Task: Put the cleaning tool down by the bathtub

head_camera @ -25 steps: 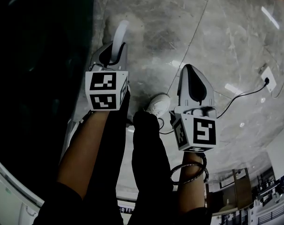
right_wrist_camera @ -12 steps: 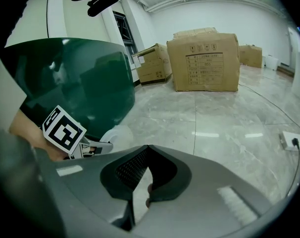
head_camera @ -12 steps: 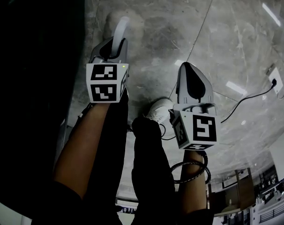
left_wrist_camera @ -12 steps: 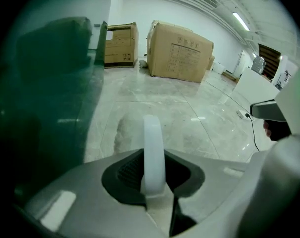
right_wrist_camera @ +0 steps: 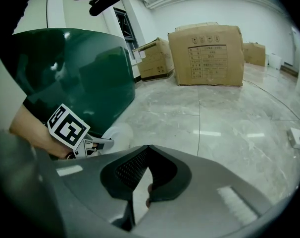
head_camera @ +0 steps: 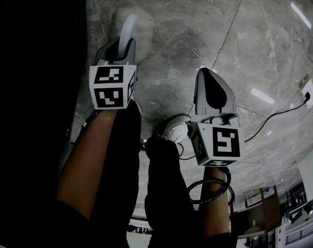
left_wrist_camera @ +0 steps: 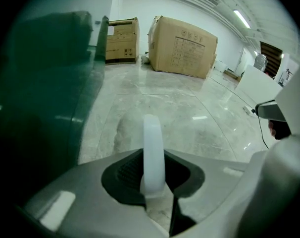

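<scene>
From the head view, my left gripper point(head_camera: 121, 48) reaches out over the grey marble floor point(head_camera: 249, 45), and the white handle of the cleaning tool point(head_camera: 127, 29) sticks out past its tip. The tool's pale head sits low, just beside the dark bathtub point(head_camera: 37, 87) on my left. My right gripper point(head_camera: 205, 75) hangs near it on the other side, narrowed to a point. A white shoe point(head_camera: 173, 128) shows between my arms, and a black cable point(head_camera: 272, 115) runs across the floor to a socket point(head_camera: 308, 93).

In the left gripper view, my fingers point(left_wrist_camera: 90, 182) are clamped on the tool's white handle, which rises upright between them. The green wall of the bathtub fills the left side, close by. I cannot tell whether the head touches the floor. Two cardboard boxes point(left_wrist_camera: 184, 46) stand well apart at the far end of the room.

In the right gripper view, my fingers point(right_wrist_camera: 204, 182) are together at the tip with nothing between them. Off to the left I see the left gripper's marker cube and the tool's whitish head, low against the foot of the bathtub.
</scene>
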